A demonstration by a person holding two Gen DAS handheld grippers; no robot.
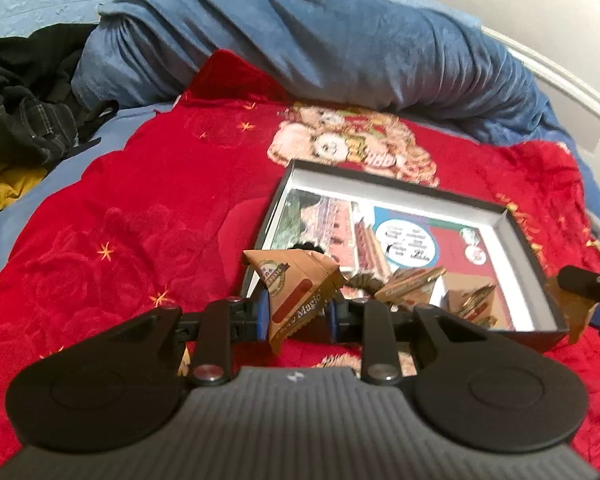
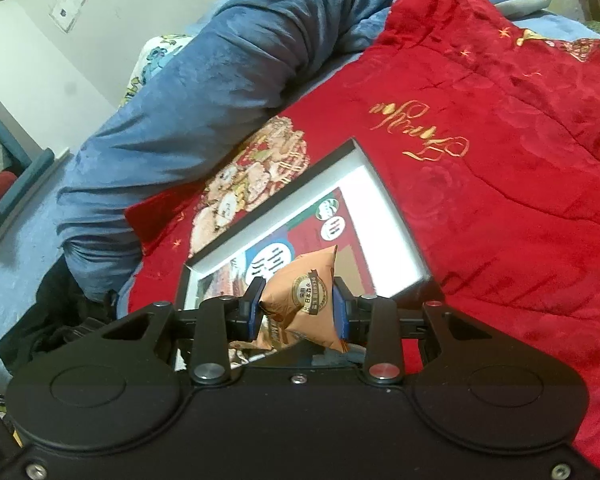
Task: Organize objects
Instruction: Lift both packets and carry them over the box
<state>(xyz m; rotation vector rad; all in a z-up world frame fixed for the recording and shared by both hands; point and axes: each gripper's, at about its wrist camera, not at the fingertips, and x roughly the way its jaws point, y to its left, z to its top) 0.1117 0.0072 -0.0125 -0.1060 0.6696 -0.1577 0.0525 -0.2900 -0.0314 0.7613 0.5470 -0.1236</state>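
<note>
Both grippers carry a load at the box's near edge. The left gripper (image 1: 298, 314) is clamped on a brown packet (image 1: 296, 300) just short of the near-left corner of the box (image 1: 400, 186); the right gripper (image 2: 298, 310) pinches a packet of its own (image 2: 306, 300) over the box's near end. This looks like the carrying-in step; next, each packet must clear the near wall before release. More packets (image 1: 416, 280) crowd the near floor of the box, while its far half lies open. The red blanket (image 1: 140, 200) around is free; beyond it, the blue quilt (image 1: 300, 40) bounds the far side.
</note>
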